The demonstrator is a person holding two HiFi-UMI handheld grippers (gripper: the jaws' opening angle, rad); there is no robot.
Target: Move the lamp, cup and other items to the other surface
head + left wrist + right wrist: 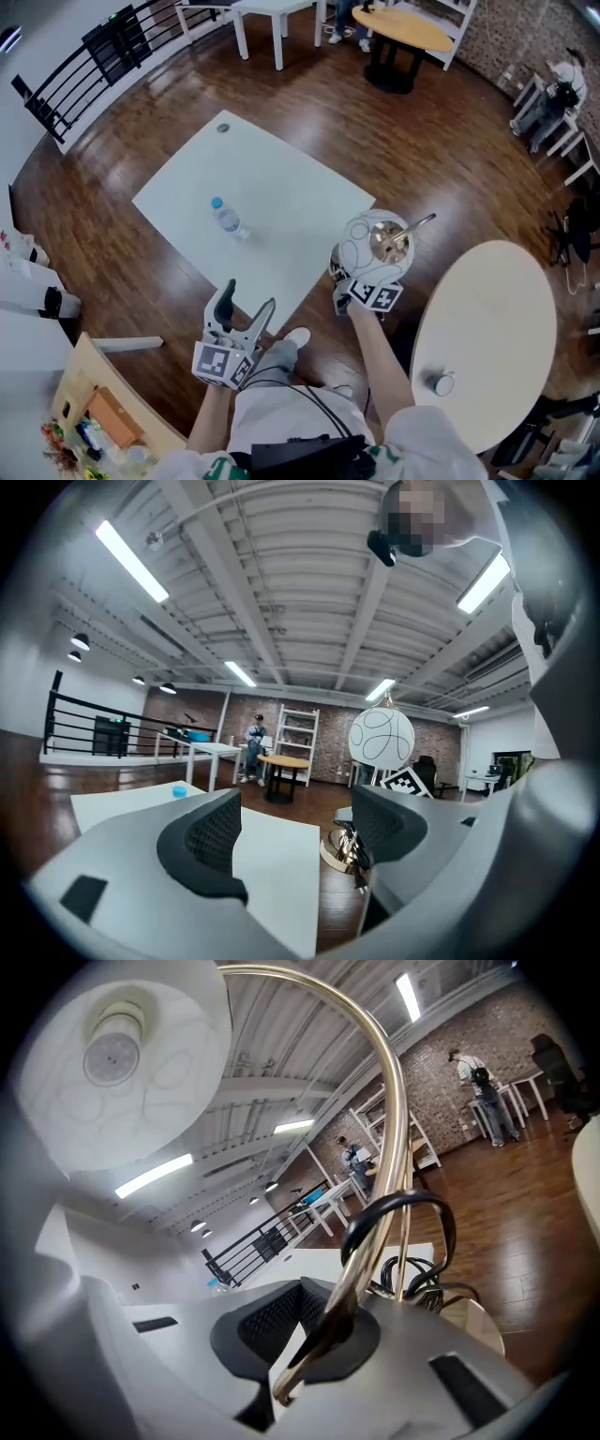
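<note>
The right gripper [323, 1335] is closed tight on the curved brass stem of the lamp [372, 240]. The lamp is held aloft between the rectangular white table [281, 187] and the oval table [487, 319]. The left gripper [247, 302] stands open and empty, just left of the lamp.

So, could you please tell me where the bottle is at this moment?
In the head view, the bottle is on the white table, left of centre and left of the lamp.
</note>
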